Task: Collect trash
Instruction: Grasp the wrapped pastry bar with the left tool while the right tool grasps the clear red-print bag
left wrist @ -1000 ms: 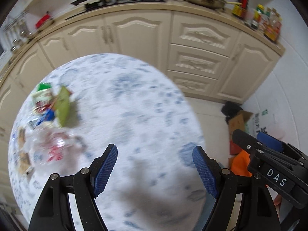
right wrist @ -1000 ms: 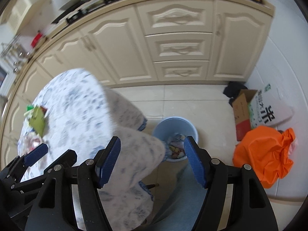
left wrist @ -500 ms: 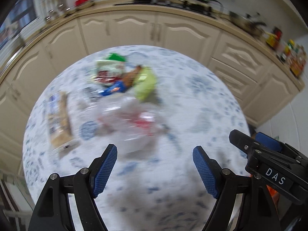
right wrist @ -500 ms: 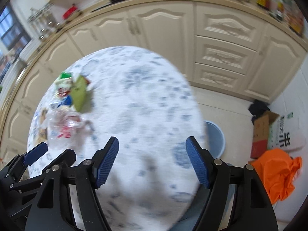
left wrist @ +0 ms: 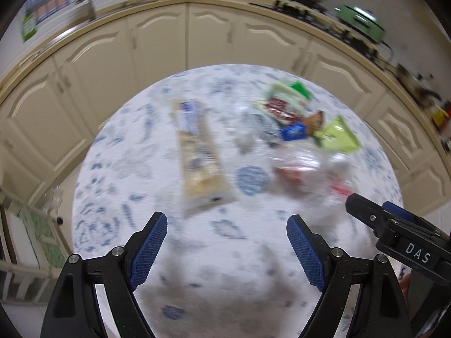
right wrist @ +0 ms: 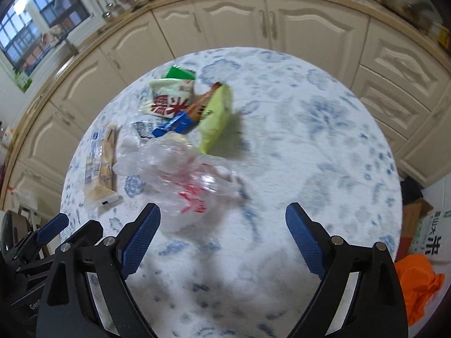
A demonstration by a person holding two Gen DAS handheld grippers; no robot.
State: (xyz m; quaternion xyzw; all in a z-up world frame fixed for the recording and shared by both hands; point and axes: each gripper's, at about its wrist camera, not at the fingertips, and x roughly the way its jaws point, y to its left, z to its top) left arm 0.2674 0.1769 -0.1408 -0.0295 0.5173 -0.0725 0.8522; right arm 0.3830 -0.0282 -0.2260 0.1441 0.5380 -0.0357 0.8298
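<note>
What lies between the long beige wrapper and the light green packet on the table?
In the right wrist view, a crumpled clear plastic bag and a blue wrapper lie between the beige wrapper and the green packet.

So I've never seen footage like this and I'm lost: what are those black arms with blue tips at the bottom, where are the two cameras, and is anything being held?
There is no robot here. A person carries a hand-held two-finger clamp in each hand, and a wide-angle camera on each one looks forward along its fingers. One picture comes from the left gripper, the other from the right gripper; the blue parts are its gripping pads. Both views look down on a round table with a blue-flowered cloth. On it lies a pile of trash: a crumpled clear plastic bag, a lime-green packet, a white snack packet with red print, and a long beige wrapper off to the side. Nothing is held: both pairs of jaws are opening, with nothing between them.
</note>
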